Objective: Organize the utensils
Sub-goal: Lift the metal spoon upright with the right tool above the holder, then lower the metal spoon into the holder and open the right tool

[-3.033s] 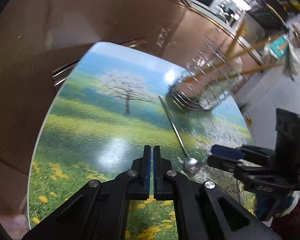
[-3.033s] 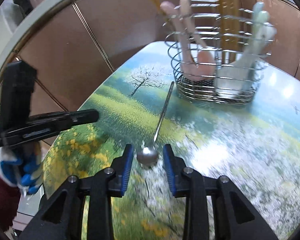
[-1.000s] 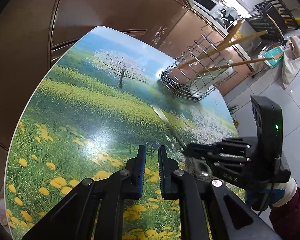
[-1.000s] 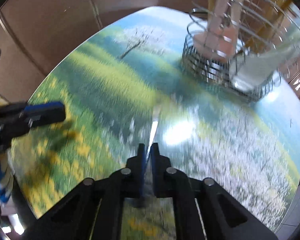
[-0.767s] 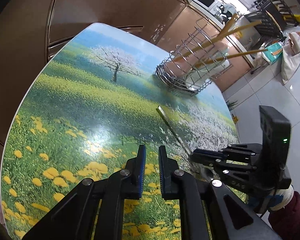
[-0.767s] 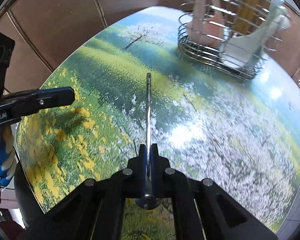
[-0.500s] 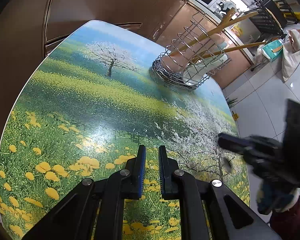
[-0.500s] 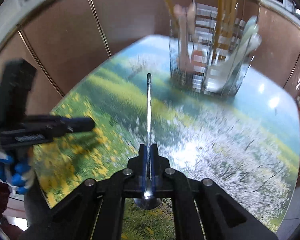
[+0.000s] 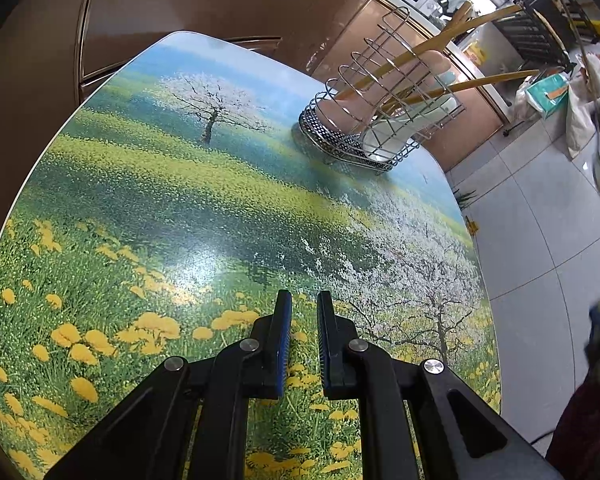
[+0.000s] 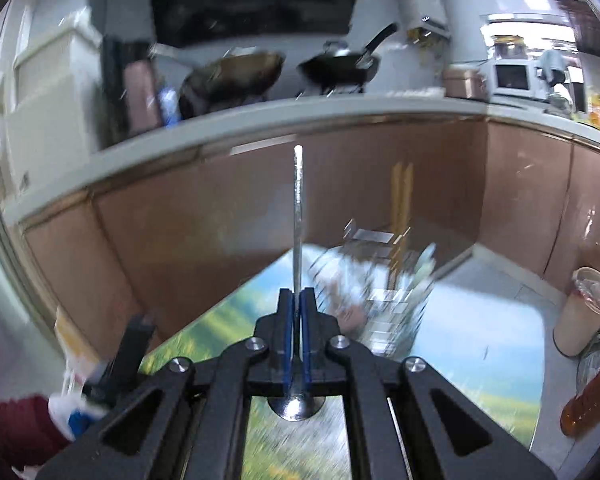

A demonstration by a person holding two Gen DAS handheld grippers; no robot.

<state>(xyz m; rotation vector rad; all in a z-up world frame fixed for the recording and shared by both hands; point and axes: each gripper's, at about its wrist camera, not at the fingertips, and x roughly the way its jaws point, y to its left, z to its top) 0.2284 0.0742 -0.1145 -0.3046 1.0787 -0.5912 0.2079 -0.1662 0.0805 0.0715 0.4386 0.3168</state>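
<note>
a: the right gripper has its jaws pressed together on the spoon, pinching the handle just above the bowl, so the long handle sticks straight out ahead and the bowl sits back under the jaws. it's up off the table.

b: and the left gripper?

a: holding nothing, jaws close together with a narrow gap between them, hovering low over the flower-print top.

b: how far along, would you say?

a: the pick-up looks done. the wire rack already holds wooden-handled tools and a white ladle. what's left, i'd judge, is carrying the spoon over and dropping it in. i see no other loose utensil on the table.

b: any writing to read?

a: none legible; the right view is too blurred, and nothing in the left view carries readable text.
</note>
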